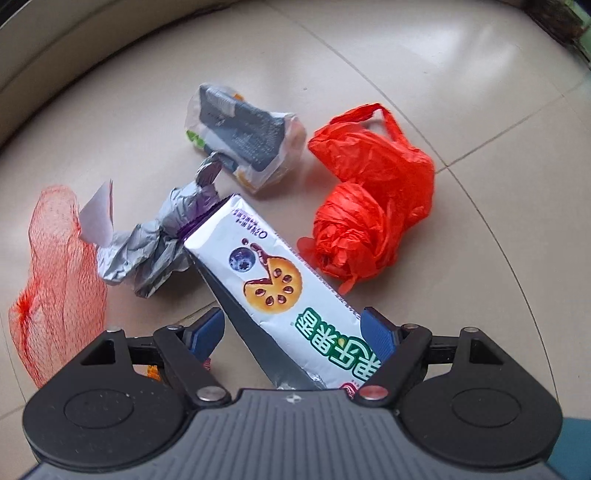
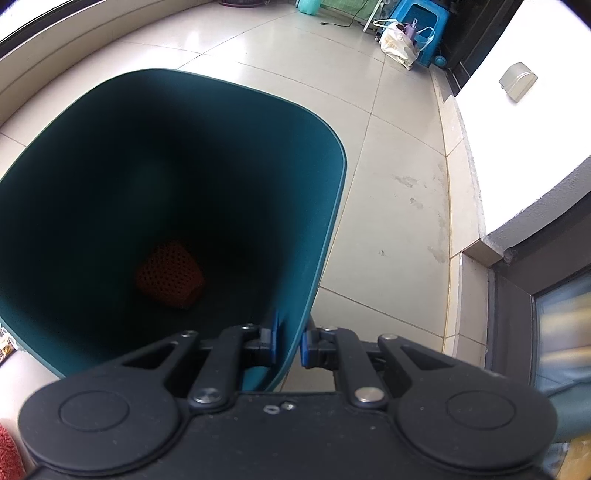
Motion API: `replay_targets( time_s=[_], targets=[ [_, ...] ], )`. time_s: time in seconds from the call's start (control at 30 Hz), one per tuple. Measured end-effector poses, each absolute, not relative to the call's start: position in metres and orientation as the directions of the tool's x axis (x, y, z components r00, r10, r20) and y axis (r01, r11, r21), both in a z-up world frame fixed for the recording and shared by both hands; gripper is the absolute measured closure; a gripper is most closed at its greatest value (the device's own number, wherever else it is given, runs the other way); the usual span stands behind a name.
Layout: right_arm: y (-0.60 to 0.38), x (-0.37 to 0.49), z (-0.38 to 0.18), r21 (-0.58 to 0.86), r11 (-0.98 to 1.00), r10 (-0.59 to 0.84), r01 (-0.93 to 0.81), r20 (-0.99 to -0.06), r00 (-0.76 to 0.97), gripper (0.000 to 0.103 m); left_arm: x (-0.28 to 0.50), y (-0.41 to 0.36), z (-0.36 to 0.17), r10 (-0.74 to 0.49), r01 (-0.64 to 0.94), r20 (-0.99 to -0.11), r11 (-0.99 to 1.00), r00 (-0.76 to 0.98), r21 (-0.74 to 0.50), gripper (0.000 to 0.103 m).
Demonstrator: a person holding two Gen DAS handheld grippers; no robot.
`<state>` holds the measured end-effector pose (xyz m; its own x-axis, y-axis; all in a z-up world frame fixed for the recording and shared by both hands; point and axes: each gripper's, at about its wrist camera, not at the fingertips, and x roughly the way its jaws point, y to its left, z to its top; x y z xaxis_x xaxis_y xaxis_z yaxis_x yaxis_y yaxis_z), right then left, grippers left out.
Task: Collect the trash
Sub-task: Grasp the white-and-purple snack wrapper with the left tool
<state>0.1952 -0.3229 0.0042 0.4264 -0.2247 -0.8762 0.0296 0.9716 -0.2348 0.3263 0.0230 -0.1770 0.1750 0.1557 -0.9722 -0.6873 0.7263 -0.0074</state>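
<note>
Trash lies on the tiled floor in the left wrist view. A white biscuit wrapper (image 1: 273,273) stretches between the fingers of my left gripper (image 1: 291,326), which stands open. Its right pad is at the wrapper's edge, its left pad is clear of it. Around it lie crumpled silver foil (image 1: 159,236), a clear packet with a dark label (image 1: 243,136), a red plastic bag (image 1: 369,206), a red mesh net (image 1: 55,277) and a white paper scrap (image 1: 98,214). My right gripper (image 2: 288,343) is shut on the rim of a teal bin (image 2: 325,236). An orange-red net (image 2: 170,275) lies at the bin's bottom.
A low wall skirting (image 1: 55,55) curves along the far left of the floor. Beyond the bin, a blue stool (image 2: 417,18) with a white bag (image 2: 397,46) stands at the back. A white wall (image 2: 517,147) and a dark door frame (image 2: 517,295) close off the right.
</note>
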Motion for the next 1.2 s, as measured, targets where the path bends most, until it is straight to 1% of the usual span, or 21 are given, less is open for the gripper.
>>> replay_targets(
  time_s=[0.1,0.17,0.27,0.33,0.4,0.53,0.73,0.97,1.0,1.03,1.07,1.1,1.2],
  targets=[
    [-0.323,0.195,0.004,-0.234,0.972,-0.226,0.034,-0.876,0.426,0.093,0.326,0.033,-0.19,0.139,-0.744,-0.981,0.668,0.136,-0.008,0.022],
    [-0.322,0.195,0.004,-0.235,0.971,-0.229,0.04,-0.875,0.427,0.093,0.325,0.039,-0.197,0.115,-0.778,-0.984,0.628,0.134,-0.033,0.022],
    [-0.322,0.196,0.005,-0.237,0.971,-0.233,0.045,-0.875,0.424,0.093,0.326,0.045,-0.2,0.073,-0.796,-0.981,0.596,0.18,-0.102,0.022],
    [-0.322,0.196,0.005,-0.237,0.97,-0.234,0.048,-0.876,0.422,0.093,0.327,0.047,-0.197,0.07,-0.808,-0.979,0.578,0.194,-0.119,0.022],
    [-0.322,0.196,0.005,-0.238,0.97,-0.237,0.052,-0.875,0.422,0.093,0.325,0.048,-0.193,0.053,-0.826,-0.972,0.539,0.227,-0.164,0.022],
    [-0.321,0.196,0.004,-0.241,0.968,-0.245,0.064,-0.873,0.421,0.092,0.334,0.043,-0.195,0.065,-0.814,-0.978,0.566,0.197,-0.126,0.022],
    [-0.318,0.197,0.005,-0.252,0.966,-0.254,0.06,-0.873,0.416,0.092,0.336,0.039,-0.214,0.072,-0.815,-0.987,0.575,0.143,-0.076,0.022],
    [-0.317,0.196,0.006,-0.251,0.966,-0.254,0.062,-0.872,0.418,0.091,0.333,0.032,-0.224,0.065,-0.796,-0.989,0.602,0.132,-0.066,0.024],
    [-0.317,0.196,0.006,-0.251,0.966,-0.253,0.06,-0.872,0.419,0.091,0.331,0.032,-0.223,0.068,-0.791,-0.988,0.608,0.137,-0.068,0.026],
    [-0.317,0.196,0.006,-0.251,0.966,-0.252,0.058,-0.872,0.42,0.091,0.329,0.032,-0.222,0.065,-0.791,-0.987,0.607,0.144,-0.075,0.034],
    [-0.317,0.196,0.007,-0.252,0.966,-0.252,0.056,-0.872,0.421,0.091,0.327,0.032,-0.221,0.063,-0.793,-0.987,0.604,0.147,-0.08,0.039],
    [-0.317,0.195,0.007,-0.253,0.966,-0.251,0.053,-0.871,0.421,0.091,0.324,0.03,-0.22,0.065,-0.795,-0.987,0.602,0.146,-0.078,0.04],
    [-0.317,0.195,0.008,-0.252,0.966,-0.249,0.049,-0.872,0.422,0.091,0.319,0.029,-0.217,0.078,-0.782,-0.987,0.62,0.141,-0.063,0.047]
  ],
)
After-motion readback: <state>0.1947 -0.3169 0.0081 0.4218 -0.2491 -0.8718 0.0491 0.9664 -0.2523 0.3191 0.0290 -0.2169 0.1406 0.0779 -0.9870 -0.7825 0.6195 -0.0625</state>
